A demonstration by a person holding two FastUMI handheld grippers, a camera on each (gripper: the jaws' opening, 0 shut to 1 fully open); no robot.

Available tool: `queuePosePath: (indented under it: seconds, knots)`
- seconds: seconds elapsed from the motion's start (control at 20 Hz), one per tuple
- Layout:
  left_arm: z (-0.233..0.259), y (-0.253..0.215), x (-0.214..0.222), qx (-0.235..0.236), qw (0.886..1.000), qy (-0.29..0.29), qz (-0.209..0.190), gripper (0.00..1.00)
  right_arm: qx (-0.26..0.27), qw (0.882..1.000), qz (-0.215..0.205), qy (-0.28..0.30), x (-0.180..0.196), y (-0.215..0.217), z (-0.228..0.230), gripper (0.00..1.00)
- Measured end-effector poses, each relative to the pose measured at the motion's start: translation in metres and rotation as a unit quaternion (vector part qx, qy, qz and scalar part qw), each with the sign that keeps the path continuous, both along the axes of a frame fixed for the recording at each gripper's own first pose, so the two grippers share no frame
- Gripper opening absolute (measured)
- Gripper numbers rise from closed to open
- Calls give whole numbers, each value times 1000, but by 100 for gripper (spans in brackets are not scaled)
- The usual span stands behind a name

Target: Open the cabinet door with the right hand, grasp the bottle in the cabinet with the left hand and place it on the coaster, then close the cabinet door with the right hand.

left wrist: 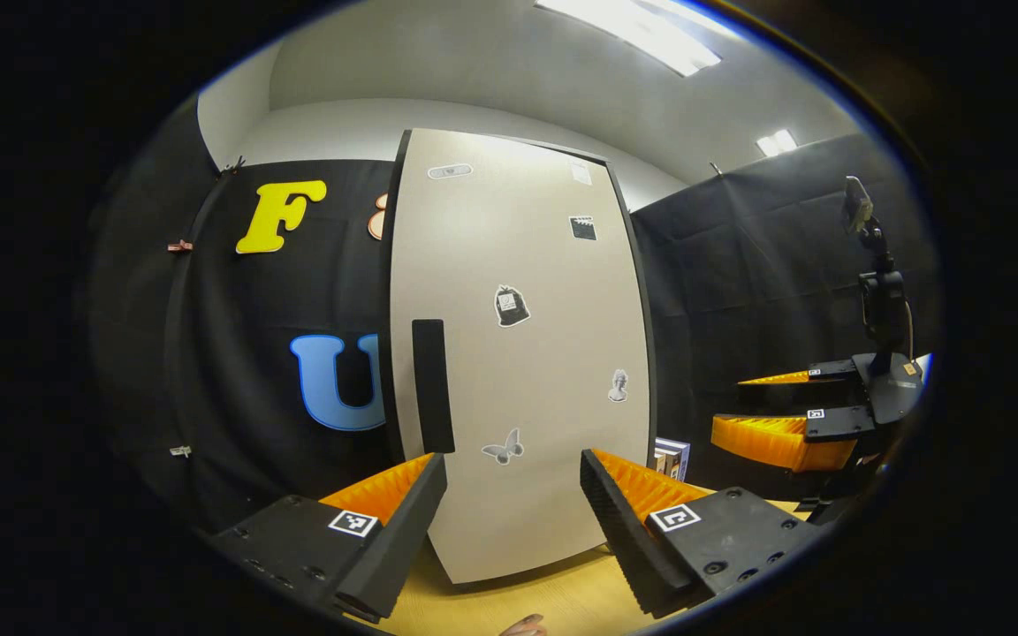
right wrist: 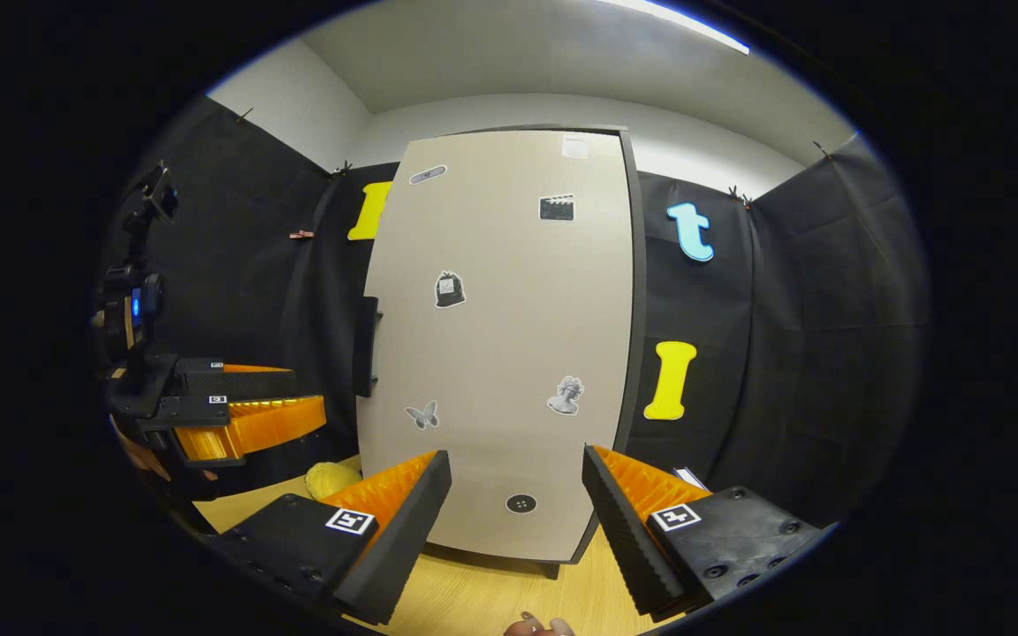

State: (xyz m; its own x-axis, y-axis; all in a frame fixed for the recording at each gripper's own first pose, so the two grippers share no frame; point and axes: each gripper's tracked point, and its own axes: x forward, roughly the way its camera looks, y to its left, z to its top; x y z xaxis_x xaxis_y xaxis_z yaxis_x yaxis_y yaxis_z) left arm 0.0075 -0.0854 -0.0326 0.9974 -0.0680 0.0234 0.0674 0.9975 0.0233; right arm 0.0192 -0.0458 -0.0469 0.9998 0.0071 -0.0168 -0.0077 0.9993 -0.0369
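Right gripper: fingers spread wide, nothing between them, hanging in front of the lower part of the cabinet door. Left gripper: likewise wide apart and empty, also facing the door. Neither touches the cabinet.

Door is shut. Its dark vertical handle sits at the door's left edge, up and left of the right gripper's fingers in the right gripper view, well apart from them. Bottle is presumably behind the door; it cannot be seen. Coaster cannot be identified with confidence in these frames.

Risks, as judgement:
- Handle is a slim bar seen nearly edge-on from the right gripper; a misaligned approach could have the fingers close on air or slip off.
- The left gripper, seen at the far left of the right gripper view, waits on the handle side; the swinging door, or the right gripper crossing over, could strike it.
- A pull off the hinge arc might shift the cabinet on the wooden table.
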Motion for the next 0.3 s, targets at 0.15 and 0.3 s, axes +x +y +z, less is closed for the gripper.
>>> queuePosePath:
  seconds: [0.15, 0.3]
  knots:
    - [-3, 3, 2, -5, 1000, 1, 2, 96, 6, 1000, -3, 1, 2, -3, -1, 98]
    - [-4, 6, 4, -6, 1000, 1, 5, 96, 5, 1000, -3, -3, 4, -3, 1, 97]
